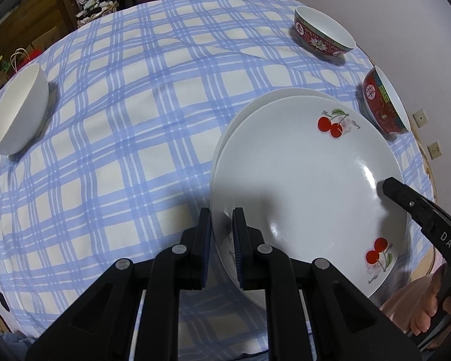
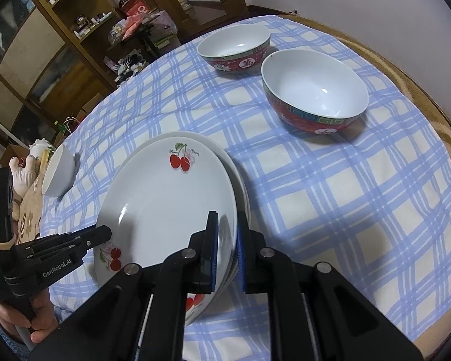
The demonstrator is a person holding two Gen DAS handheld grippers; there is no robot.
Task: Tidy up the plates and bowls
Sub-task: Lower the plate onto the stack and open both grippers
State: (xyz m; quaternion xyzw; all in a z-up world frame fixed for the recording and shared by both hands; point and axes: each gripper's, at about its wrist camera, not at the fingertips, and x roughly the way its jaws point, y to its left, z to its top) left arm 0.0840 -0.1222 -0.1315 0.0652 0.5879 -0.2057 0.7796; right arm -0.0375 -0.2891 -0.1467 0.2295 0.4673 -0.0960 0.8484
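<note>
Two white cherry plates (image 1: 300, 174) lie stacked on the blue checked tablecloth; they also show in the right wrist view (image 2: 165, 198). My left gripper (image 1: 221, 240) is shut on the stack's left rim. My right gripper (image 2: 227, 246) is shut on the stack's right rim; it also shows in the left wrist view (image 1: 388, 185). Two red patterned bowls (image 2: 312, 96) (image 2: 234, 48) stand upright beyond the plates. A plain white bowl (image 1: 18, 111) sits at the table's left edge.
The round table's tablecloth (image 1: 129, 120) spreads wide between the white bowl and the plates. Wooden shelves with clutter (image 2: 75, 30) stand behind the table. A wall (image 2: 375, 0) lies close on the right.
</note>
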